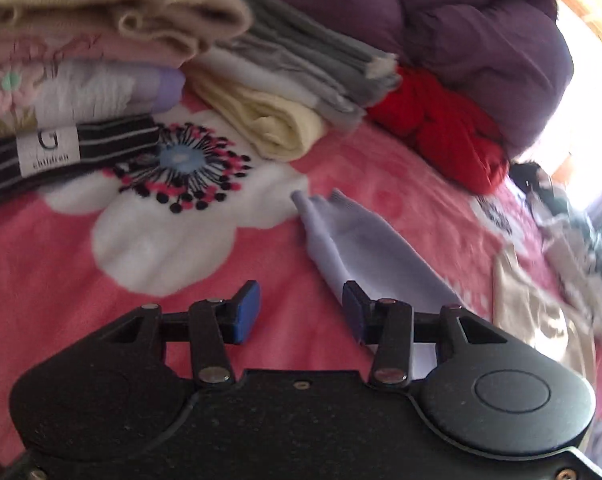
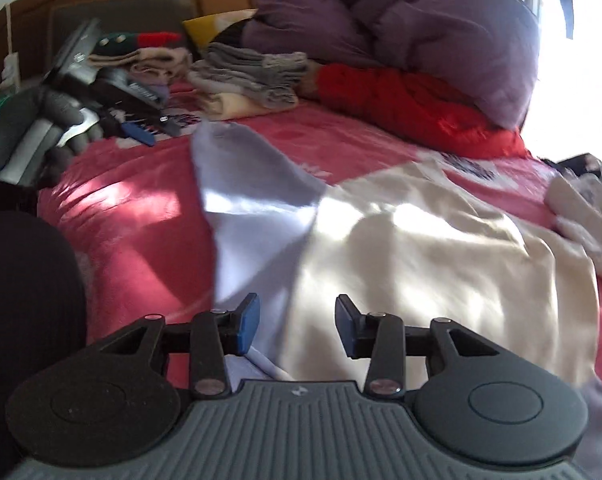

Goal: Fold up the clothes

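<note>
Left wrist view: left tongs are hovering low over the bed, jaws standing partly apart, nothing between the blue pads.
Lavender garment: lying flat on the pink flowered blanket just ahead of the left tongs; a narrow sleeve-like end is pointing away, and the right-hand pad is sitting over its near edge without visibly pinching it.
Right wrist view: right tongs are also standing partly apart and empty, poised above the seam where the lavender garment meets a cream garment.
Cream garment: spread loosely and rumpled beside the lavender one, the two overlapping; probably waiting its turn.
Folded stack: finished pieces are sitting piled at the far side of the bed, with a grey and pale-yellow pile next to them, likely kept clear of the working patch.
Purple duvet: bunched against the far end, a red garment tucked at its foot.
Unsorted heap: blurred clothes at the right edge; cannot tell the pieces apart.
Step in hand: judging by the empty jaws over the lavender piece, both tongs are lining up for a grasp on its near edge.
Risk: the overlap may make the right tongs pick up cream cloth too.
</note>
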Demonstrator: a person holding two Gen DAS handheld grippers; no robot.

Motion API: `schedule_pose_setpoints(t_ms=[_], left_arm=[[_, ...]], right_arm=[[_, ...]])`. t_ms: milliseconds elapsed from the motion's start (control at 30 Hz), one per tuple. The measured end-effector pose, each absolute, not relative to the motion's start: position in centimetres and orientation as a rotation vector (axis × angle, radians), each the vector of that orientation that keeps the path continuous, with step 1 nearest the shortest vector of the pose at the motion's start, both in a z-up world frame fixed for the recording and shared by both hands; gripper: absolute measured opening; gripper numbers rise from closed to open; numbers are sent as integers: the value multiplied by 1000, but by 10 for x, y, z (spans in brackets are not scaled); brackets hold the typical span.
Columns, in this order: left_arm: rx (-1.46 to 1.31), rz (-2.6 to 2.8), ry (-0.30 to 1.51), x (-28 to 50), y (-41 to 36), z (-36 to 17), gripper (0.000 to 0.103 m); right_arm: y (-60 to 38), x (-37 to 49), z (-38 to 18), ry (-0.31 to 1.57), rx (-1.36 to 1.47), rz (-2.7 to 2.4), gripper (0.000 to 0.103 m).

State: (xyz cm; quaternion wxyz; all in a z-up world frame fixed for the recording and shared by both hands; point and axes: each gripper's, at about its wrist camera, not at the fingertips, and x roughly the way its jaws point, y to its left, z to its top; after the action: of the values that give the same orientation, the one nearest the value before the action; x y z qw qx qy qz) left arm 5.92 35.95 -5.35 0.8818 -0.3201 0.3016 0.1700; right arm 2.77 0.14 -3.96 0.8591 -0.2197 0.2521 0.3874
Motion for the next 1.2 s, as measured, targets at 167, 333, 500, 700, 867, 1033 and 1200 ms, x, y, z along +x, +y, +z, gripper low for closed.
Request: schedule_pose_setpoints(t_ms=[167,333,500,700,867,1033,1200], left_arm=[[-766,324,598,89,380,-67,44],[-685,348,602,110,384,-65,5],[-623,294,569,113,393,-56,4],[-529,407,605,101,385,-58,18],[-532,335,510,65,338,-19,32],[-573,145,442,40,263,17,50],[-452,-12,510,35,160,21,53]], right_arm=[[60,15,-69,502,-682,760,45],[61,14,-72,495,-660,751,4],[61,-7,-75,467,-748,822,4],[58,-22,-71,446,-710,858,28],[15,-24,-48,525,-463,839,33],[-70,-1,-29,648,-114,693,36],[-168,13,-17,677,199,500,41]])
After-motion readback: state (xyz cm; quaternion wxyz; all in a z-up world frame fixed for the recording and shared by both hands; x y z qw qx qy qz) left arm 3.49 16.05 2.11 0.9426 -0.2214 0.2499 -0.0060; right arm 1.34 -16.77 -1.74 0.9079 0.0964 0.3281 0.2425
